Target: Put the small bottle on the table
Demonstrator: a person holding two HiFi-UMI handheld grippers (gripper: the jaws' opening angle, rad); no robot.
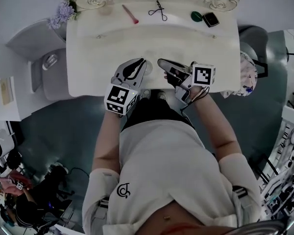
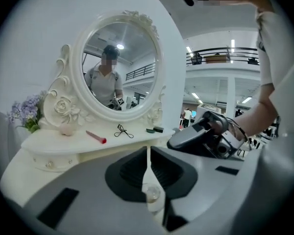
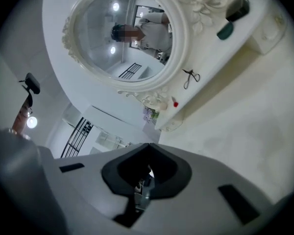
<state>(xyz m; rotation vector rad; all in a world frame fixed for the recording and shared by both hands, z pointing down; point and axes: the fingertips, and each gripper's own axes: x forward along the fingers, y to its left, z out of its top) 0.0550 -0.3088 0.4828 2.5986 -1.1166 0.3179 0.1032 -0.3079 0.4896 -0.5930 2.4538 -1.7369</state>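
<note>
1. Head view shows both tools low over the front part of the white worktop (image 1: 186,48). The left hand-held gripper (image 1: 142,61) and the right hand-held gripper (image 1: 160,61) point their tips toward each other, near but apart.
2. Left gripper view: the left hand-held gripper's jaws are drawn narrow, with only a thin slit of pale worktop showing between them.
3. Right gripper view: the right hand-held gripper's jaws are pressed together, and the view is tilted toward the oval mirror (image 3: 122,38).
4. A small pale pink rounded thing, seemingly the small bottle (image 2: 66,129), stands on the raised shelf (image 2: 78,146) under the mirror's carved rose. It is well apart from both tools (it is too small to identify with certainty).
5. Along the same shelf lie a pink stick (image 1: 130,14), an eyelash curler (image 1: 158,10), a green item (image 1: 196,16) and a black compact (image 1: 211,19) just beside it.
6. Purple flowers (image 1: 62,12) sit at the shelf's left end.
</note>
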